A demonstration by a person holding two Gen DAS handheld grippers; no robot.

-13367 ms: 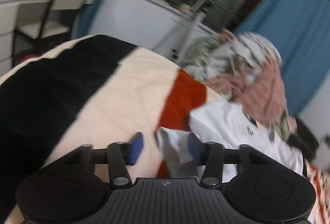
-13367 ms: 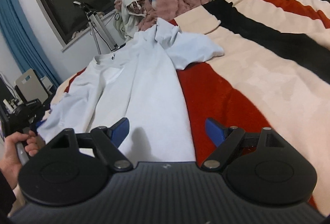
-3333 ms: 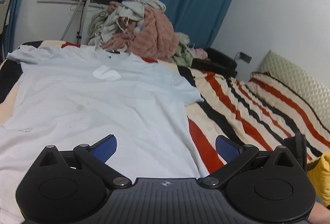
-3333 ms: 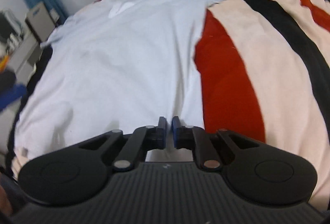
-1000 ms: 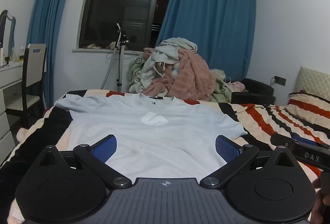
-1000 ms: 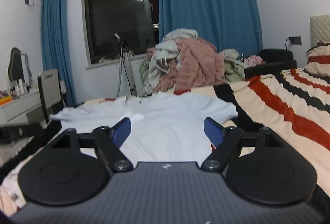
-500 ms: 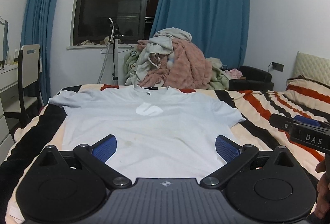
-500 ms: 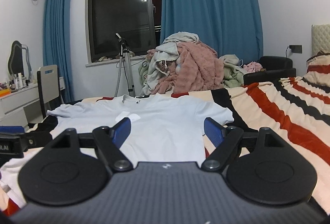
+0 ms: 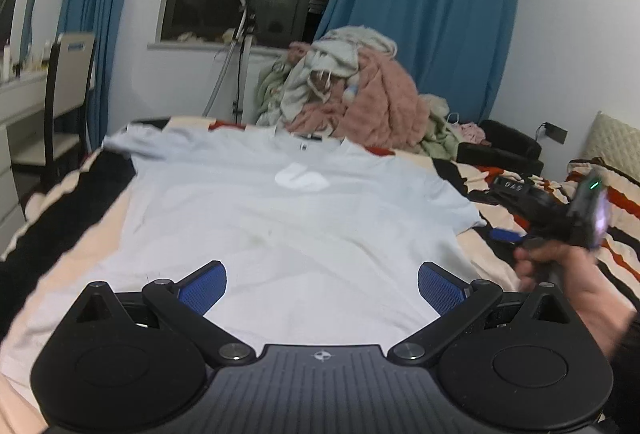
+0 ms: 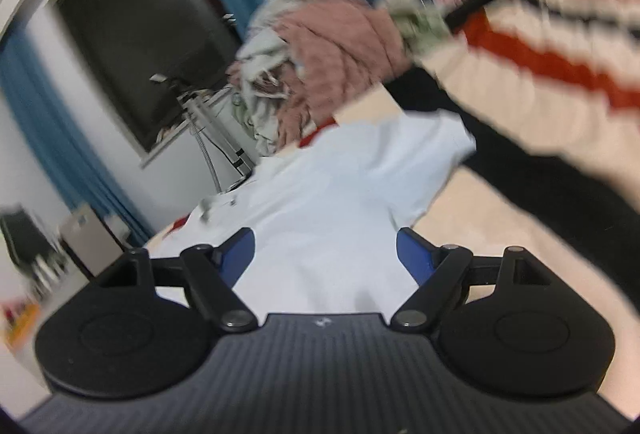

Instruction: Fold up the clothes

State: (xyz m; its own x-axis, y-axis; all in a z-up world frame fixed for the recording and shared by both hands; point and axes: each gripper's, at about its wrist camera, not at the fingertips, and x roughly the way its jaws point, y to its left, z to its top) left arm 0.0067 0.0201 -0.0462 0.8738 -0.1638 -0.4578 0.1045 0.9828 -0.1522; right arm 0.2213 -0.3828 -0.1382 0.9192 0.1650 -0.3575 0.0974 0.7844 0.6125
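Fingers of the left gripper (image 9: 322,284) and right gripper (image 10: 325,254) are spread, holding nothing, above the white T-shirt (image 9: 280,218) lying flat on the striped bed (image 9: 60,202). A pinch could catch the bedcover too, or bunch the thin cloth.

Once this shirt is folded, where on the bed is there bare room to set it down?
Bare striped blanket runs along the T-shirt's left edge, and a patch lies right of its right sleeve. The far end is crowded with the clothes pile. The right gripper hovers over the right strip.
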